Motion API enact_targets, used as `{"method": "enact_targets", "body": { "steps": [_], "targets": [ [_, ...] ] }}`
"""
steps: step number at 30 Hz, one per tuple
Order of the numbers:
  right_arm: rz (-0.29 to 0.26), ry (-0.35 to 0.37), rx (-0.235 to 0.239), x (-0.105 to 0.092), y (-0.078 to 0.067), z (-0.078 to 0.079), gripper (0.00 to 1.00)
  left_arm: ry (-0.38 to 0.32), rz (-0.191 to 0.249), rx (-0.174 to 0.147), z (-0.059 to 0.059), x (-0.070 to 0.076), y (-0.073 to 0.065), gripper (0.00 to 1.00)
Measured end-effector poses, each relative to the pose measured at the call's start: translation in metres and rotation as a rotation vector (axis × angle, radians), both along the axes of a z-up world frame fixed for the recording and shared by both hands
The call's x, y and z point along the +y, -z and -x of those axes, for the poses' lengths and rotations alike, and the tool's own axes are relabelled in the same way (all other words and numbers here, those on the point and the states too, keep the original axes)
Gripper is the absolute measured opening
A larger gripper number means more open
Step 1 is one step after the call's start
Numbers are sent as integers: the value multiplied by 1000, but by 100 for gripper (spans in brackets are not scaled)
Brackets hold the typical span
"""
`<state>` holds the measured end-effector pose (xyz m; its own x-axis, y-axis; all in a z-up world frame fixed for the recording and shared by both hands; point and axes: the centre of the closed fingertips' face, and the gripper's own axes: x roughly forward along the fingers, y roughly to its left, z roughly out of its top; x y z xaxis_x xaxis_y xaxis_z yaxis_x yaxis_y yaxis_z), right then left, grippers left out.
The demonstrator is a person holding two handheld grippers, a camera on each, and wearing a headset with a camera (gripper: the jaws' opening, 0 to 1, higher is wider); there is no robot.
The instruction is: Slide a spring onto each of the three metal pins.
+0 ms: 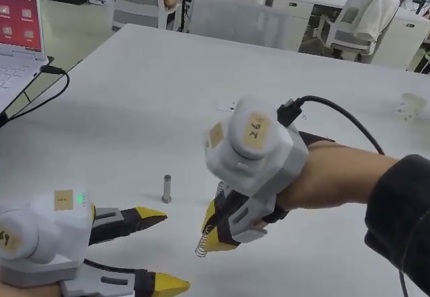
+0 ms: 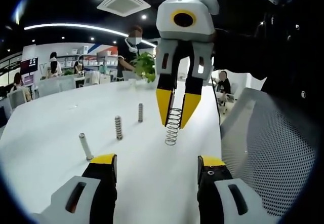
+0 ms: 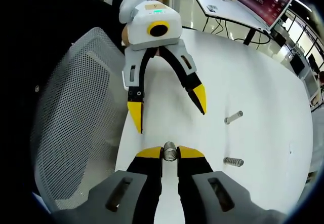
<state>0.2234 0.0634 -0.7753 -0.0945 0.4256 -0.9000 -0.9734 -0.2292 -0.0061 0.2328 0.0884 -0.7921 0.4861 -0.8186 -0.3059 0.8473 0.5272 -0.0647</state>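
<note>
White matte table (image 1: 134, 95) | right claw (image 3: 170, 156) pinching coiled spring (image 2: 172, 127) | left claw (image 2: 157, 159) spread | bare cylindrical steel pin (image 1: 166, 188)

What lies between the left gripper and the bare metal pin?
Nothing; in the head view the table between left gripper and bare metal pin is bare.

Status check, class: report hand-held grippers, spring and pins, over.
Right hand-held gripper shut on spring. Left hand-held gripper open, holding nothing. Bare pin waiting; next pin already loaded. No obstruction seen at bare pin.
</note>
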Motion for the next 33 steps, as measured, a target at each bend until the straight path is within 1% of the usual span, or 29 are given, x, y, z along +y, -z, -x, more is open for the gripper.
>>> {"method": "enact_targets", "body": {
  "steps": [2, 4, 8, 18, 23, 28, 33],
  "targets": [
    [0, 2, -5, 0, 0, -2, 8, -16, -3, 1, 0, 5, 2, 65],
    [2, 7, -5, -1, 1, -4, 8, -28, -1, 7, 0, 9, 4, 66],
    [0, 24, -16, 0, 1, -11, 8, -58, -4, 9, -1, 16, 6, 73],
    [2, 55, -45, 1, -8, -32, 8, -86, -10, 5, -1, 22, 7, 81],
    [11, 48, -57, 3, -11, -40, 8, -87, -17, 9, 1, 23, 9, 83],
    [19, 43, -71, 9, -15, -50, 8, -94, -14, 10, 0, 25, 11, 84],
    [5, 44, -85, 19, -21, -62, 8, -101, -10, 6, -1, 26, 9, 85]
  ]
}}
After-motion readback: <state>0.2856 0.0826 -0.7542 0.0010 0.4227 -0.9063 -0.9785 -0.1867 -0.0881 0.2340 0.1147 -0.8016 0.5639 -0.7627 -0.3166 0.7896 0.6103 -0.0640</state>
